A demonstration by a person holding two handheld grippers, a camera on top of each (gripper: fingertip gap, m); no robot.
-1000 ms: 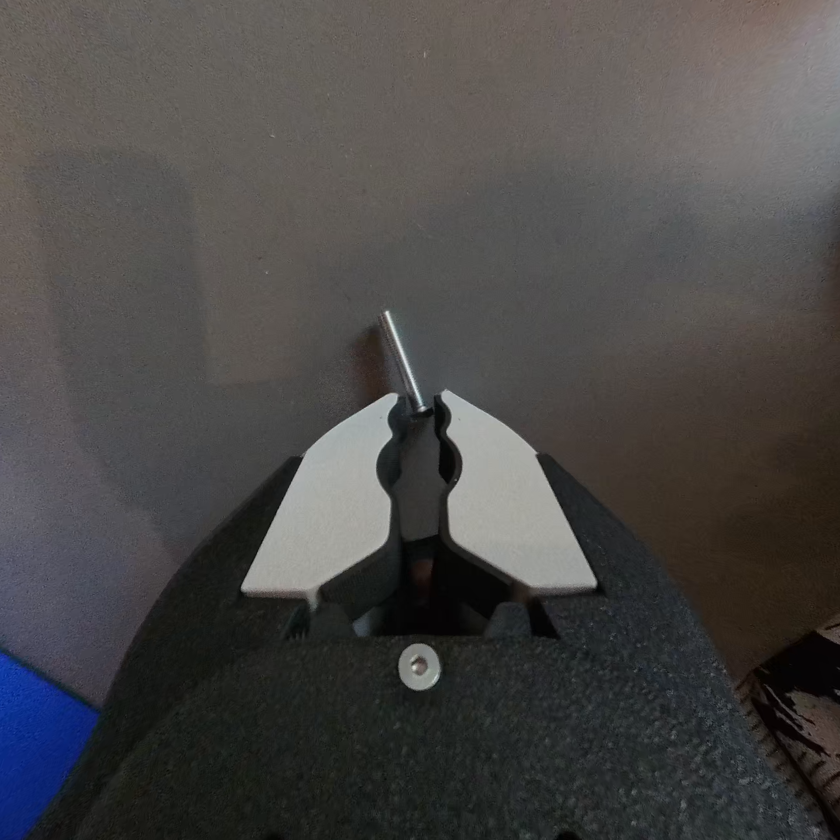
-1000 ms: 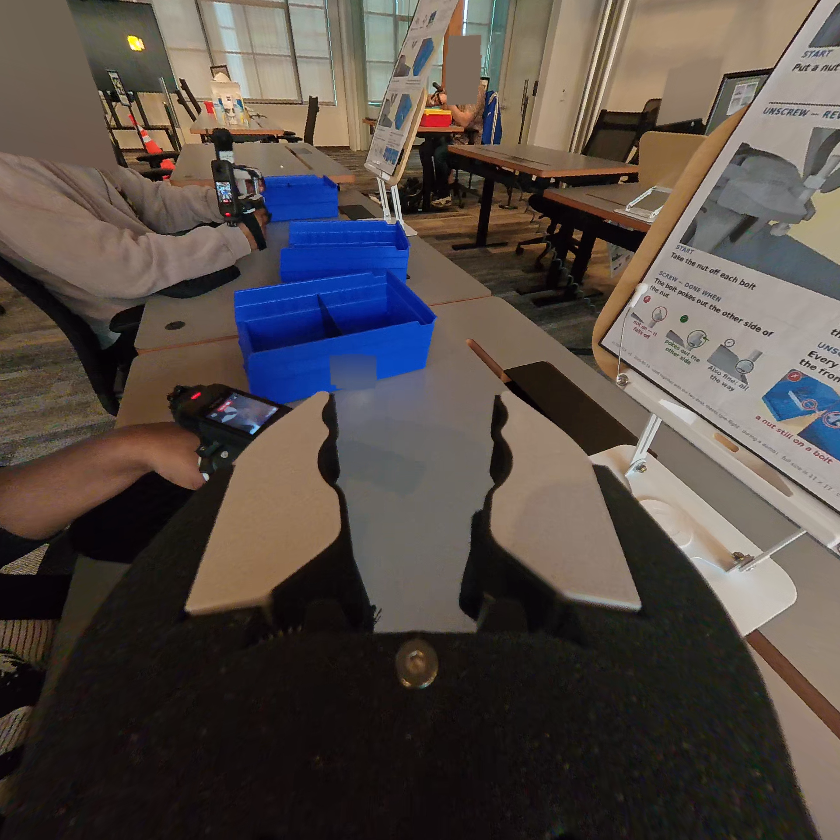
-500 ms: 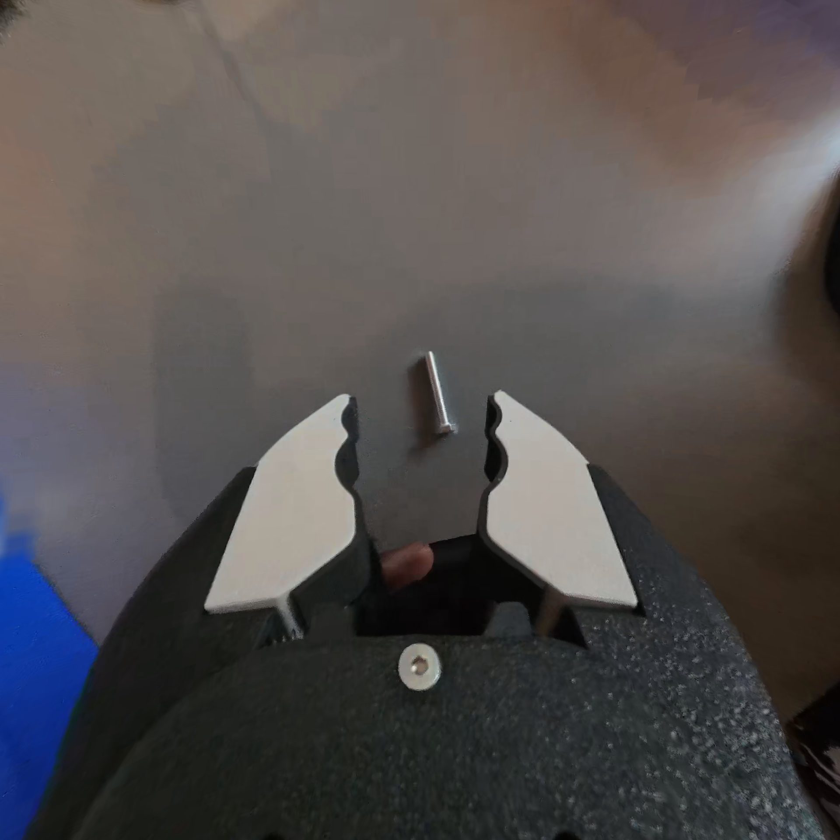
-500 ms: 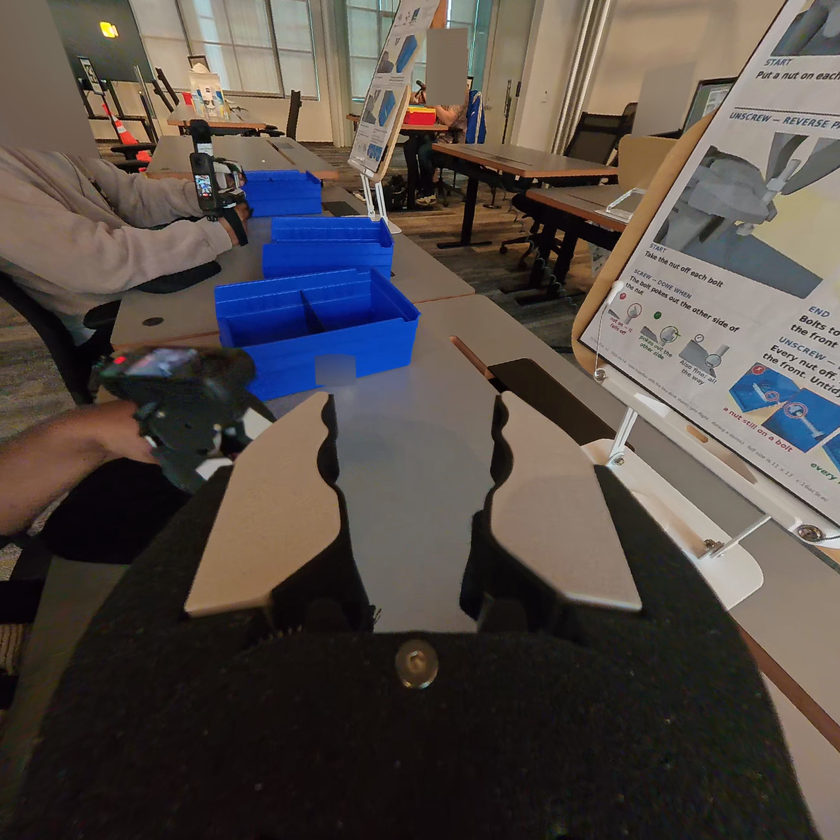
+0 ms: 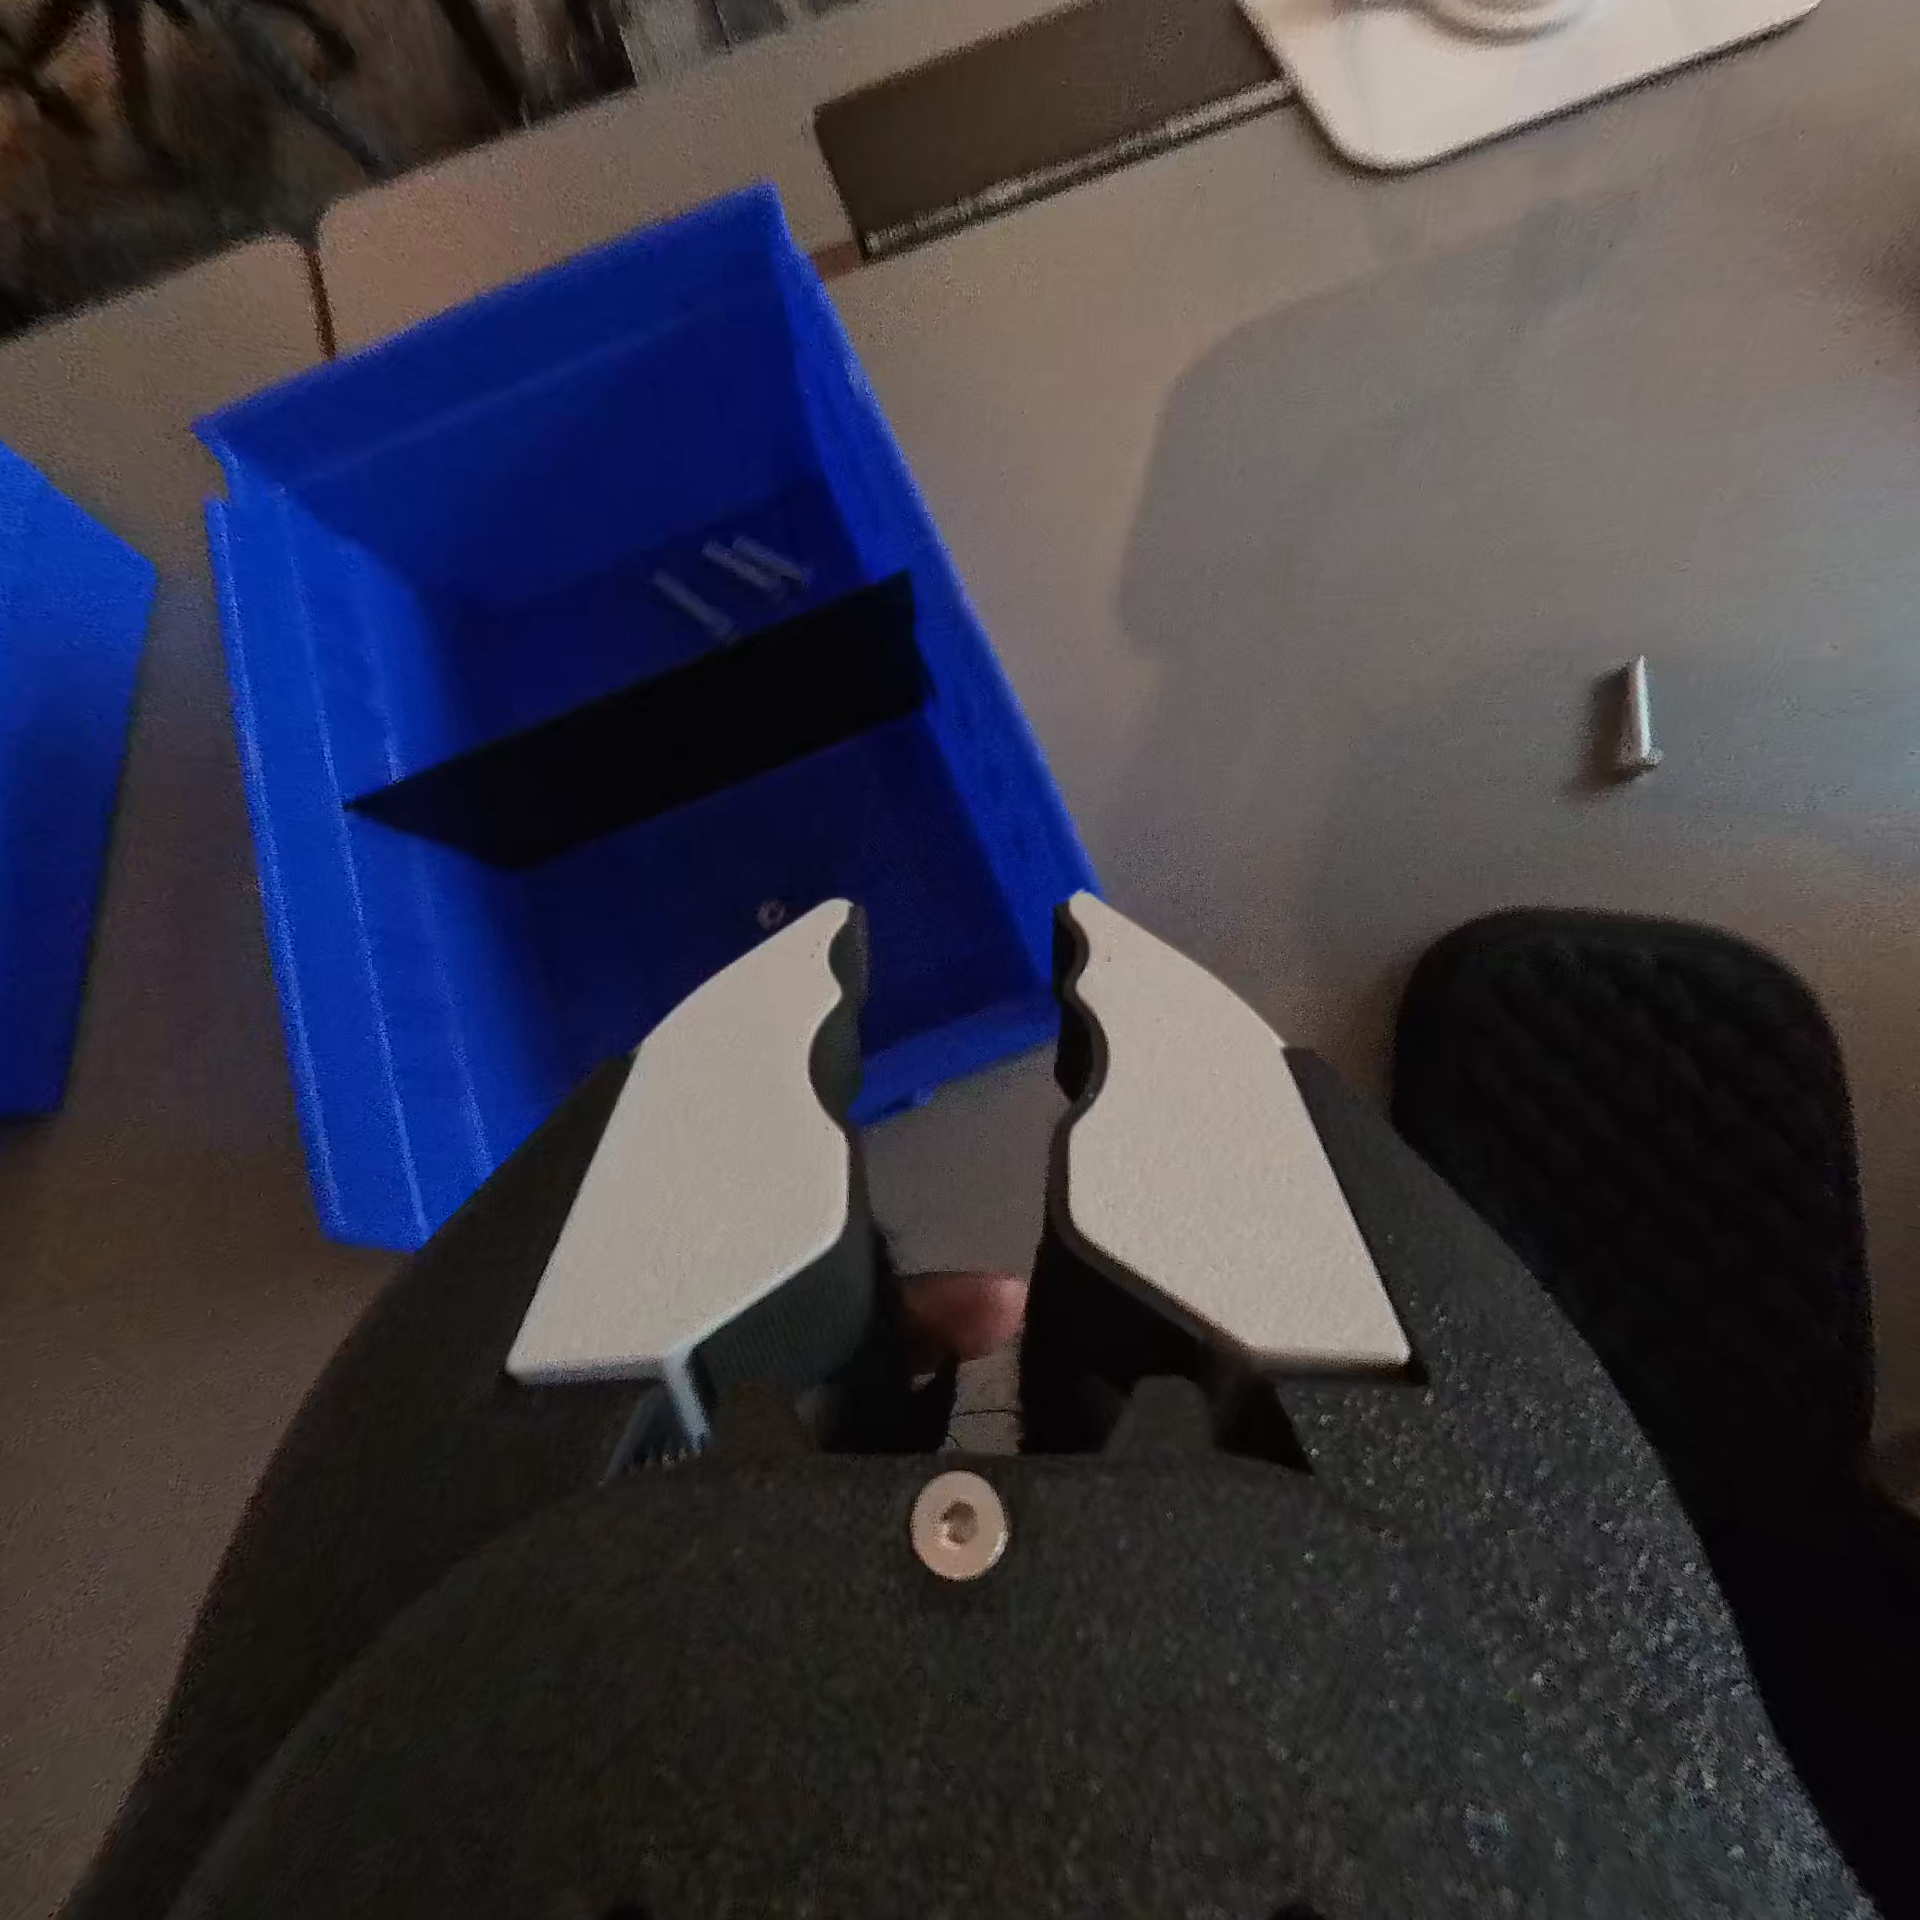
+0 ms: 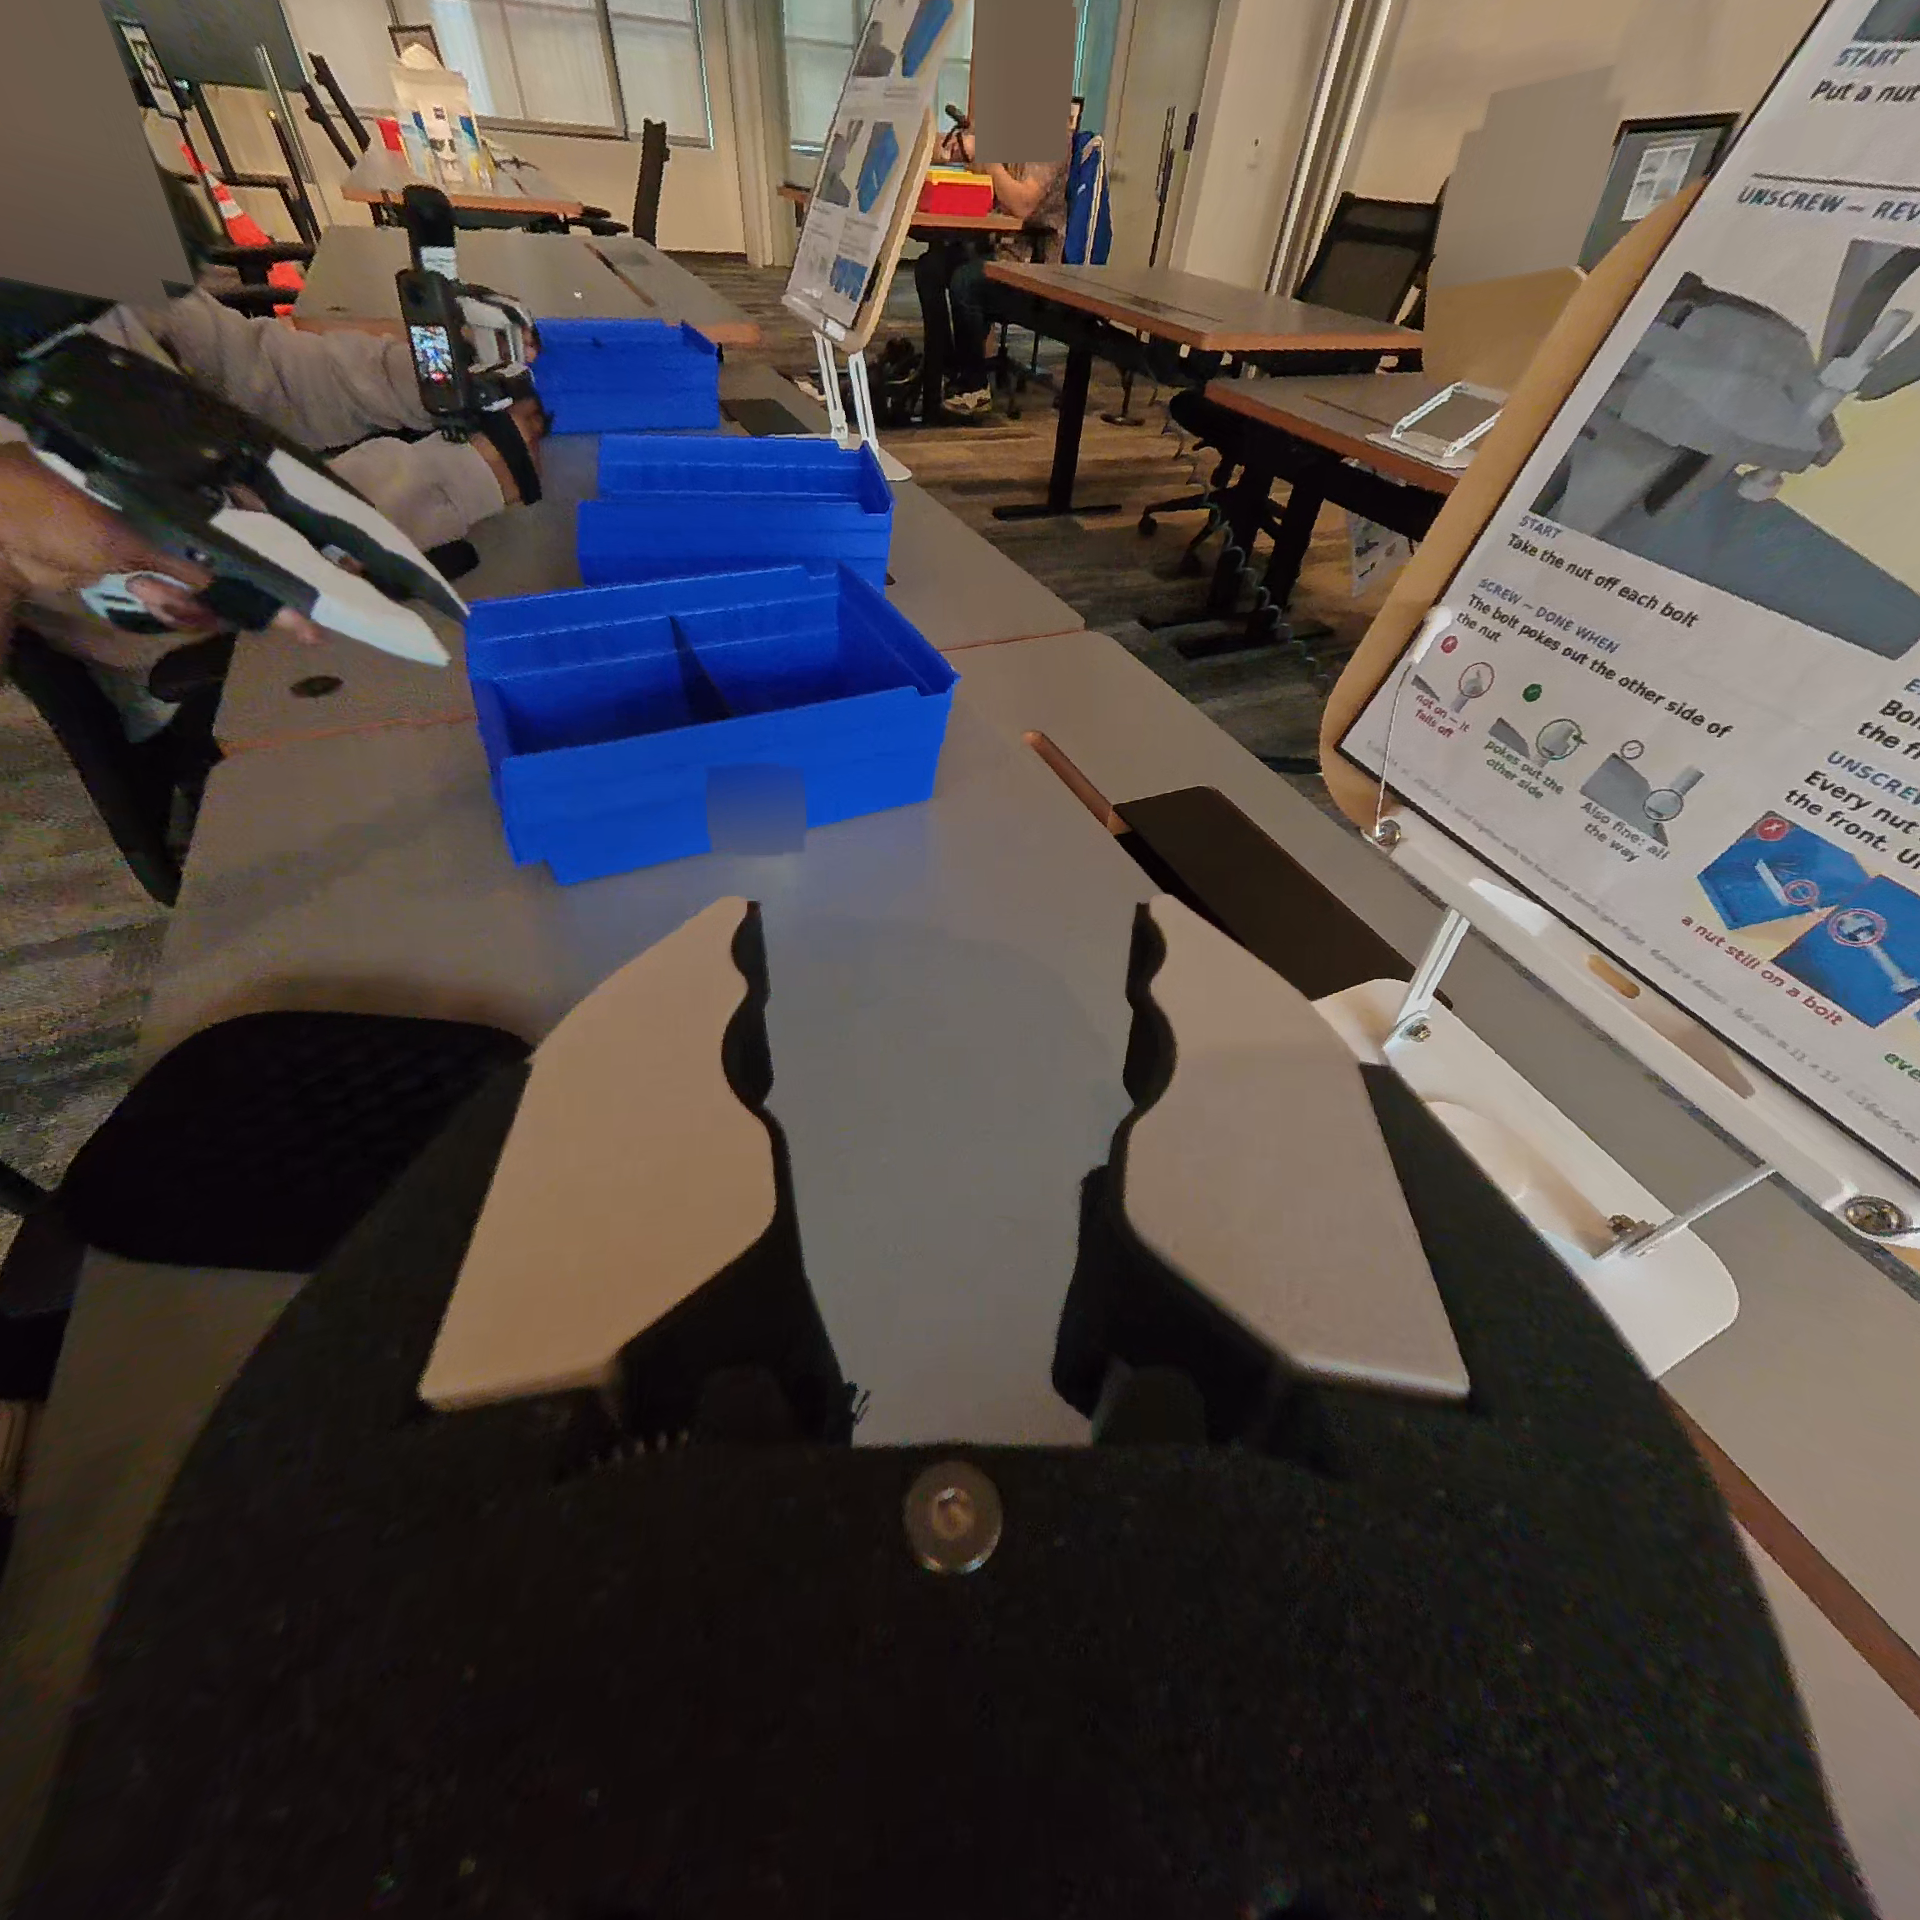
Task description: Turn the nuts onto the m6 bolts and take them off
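Both grippers' fingers parted w/ nothing btwn, left over blue bin, bin's bolts blurred.

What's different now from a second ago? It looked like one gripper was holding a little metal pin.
The left gripper let go of the bolt, which now lies on the table off to its right. The gripper then swung left, over the blue bin, open with nothing between its fingers. The right gripper stayed open above the table.
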